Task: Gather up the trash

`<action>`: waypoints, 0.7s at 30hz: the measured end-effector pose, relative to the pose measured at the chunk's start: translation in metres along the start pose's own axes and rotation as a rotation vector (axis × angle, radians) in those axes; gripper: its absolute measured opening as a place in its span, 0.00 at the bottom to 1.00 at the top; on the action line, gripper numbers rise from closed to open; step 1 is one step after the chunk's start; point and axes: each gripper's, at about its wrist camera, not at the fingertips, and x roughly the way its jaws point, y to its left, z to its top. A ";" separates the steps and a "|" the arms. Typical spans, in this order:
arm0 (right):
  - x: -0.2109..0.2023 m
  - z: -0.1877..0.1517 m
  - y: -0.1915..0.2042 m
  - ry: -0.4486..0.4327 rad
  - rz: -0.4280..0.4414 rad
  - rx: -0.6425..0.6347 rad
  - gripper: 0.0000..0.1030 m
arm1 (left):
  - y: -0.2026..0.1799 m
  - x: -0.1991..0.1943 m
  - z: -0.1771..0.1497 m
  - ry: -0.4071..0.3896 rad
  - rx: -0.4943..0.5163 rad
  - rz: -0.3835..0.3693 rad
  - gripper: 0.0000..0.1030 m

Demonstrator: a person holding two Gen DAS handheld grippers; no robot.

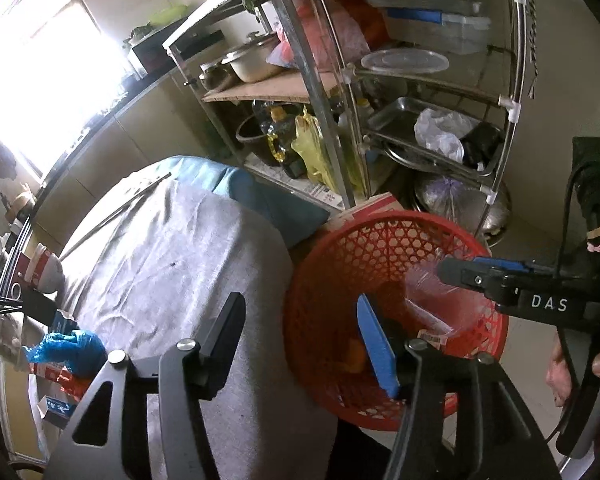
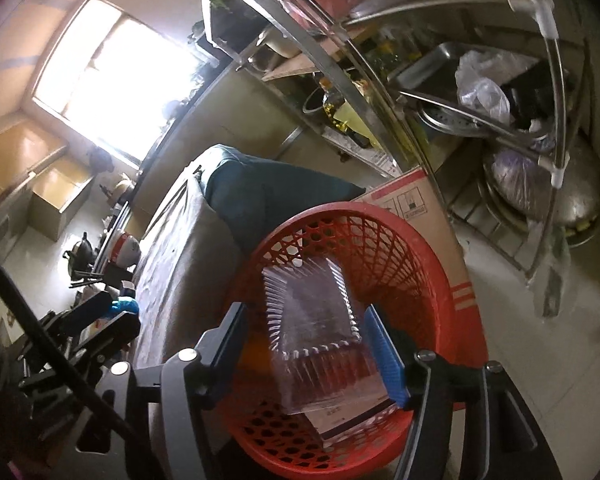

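Your right gripper [image 2: 304, 344] hangs over the red basket [image 2: 432, 248], fingers spread wide, with a clear plastic clamshell tray [image 2: 316, 312] between them. The tray looks blurred, as if dropping free; whether either pad touches it cannot be told. From the left wrist view, your left gripper [image 1: 300, 344] is also spread and empty, straddling the edge where the grey cloth-covered table [image 1: 172, 264] meets the basket [image 1: 380, 240]. The right gripper [image 1: 456, 270] reaches in from 3 o'clock.

The risks, judged from here: the tray is light, stiff and ribbed, so it could catch on the rim or bridge across rubbish already inside instead of settling, then tip out at 6 o'clock. The basket is open plastic lattice, seemingly perched beside a cardboard box [image 2: 420, 200]; a knock from either gripper might shift it. More trash waits at 8 o'clock on the table: a crumpled blue glove [image 1: 66, 350], limp and slippery-looking, red-and-white cartons [image 1: 56, 376] and a paper cup [image 1: 40, 268]. Reaching there, your left gripper could snag the loose, wrinkled cloth.

At 1 o'clock a steel wire rack [image 1: 380, 92] holds pans, lidded containers and plastic bags, near enough for an elbow to clip.
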 end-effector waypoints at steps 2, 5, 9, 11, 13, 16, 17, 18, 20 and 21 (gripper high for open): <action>-0.001 0.000 0.000 -0.001 0.008 0.008 0.63 | 0.003 -0.001 -0.001 0.001 -0.008 0.006 0.59; -0.002 0.000 0.004 -0.004 0.004 0.002 0.64 | 0.008 -0.004 -0.003 0.007 -0.022 0.011 0.60; -0.003 -0.003 0.016 -0.001 0.004 -0.033 0.64 | 0.020 -0.010 -0.010 0.009 -0.052 0.034 0.65; -0.003 -0.004 0.024 0.004 0.004 -0.054 0.64 | 0.025 -0.015 -0.014 0.004 -0.065 0.049 0.65; -0.001 -0.006 0.036 0.010 0.006 -0.084 0.64 | 0.033 -0.021 -0.019 -0.003 -0.080 0.061 0.65; 0.001 -0.008 0.051 0.016 0.015 -0.122 0.64 | 0.045 -0.029 -0.027 -0.001 -0.109 0.076 0.65; 0.002 -0.009 0.057 0.018 0.020 -0.135 0.64 | 0.051 -0.032 -0.030 0.000 -0.122 0.081 0.65; 0.003 -0.010 0.064 0.020 0.026 -0.149 0.64 | 0.055 -0.033 -0.033 0.000 -0.132 0.083 0.65; 0.005 -0.012 0.077 0.025 0.036 -0.177 0.64 | 0.065 -0.037 -0.038 0.001 -0.156 0.094 0.65; 0.007 -0.013 0.085 0.027 0.040 -0.195 0.64 | 0.072 -0.039 -0.042 0.000 -0.170 0.103 0.65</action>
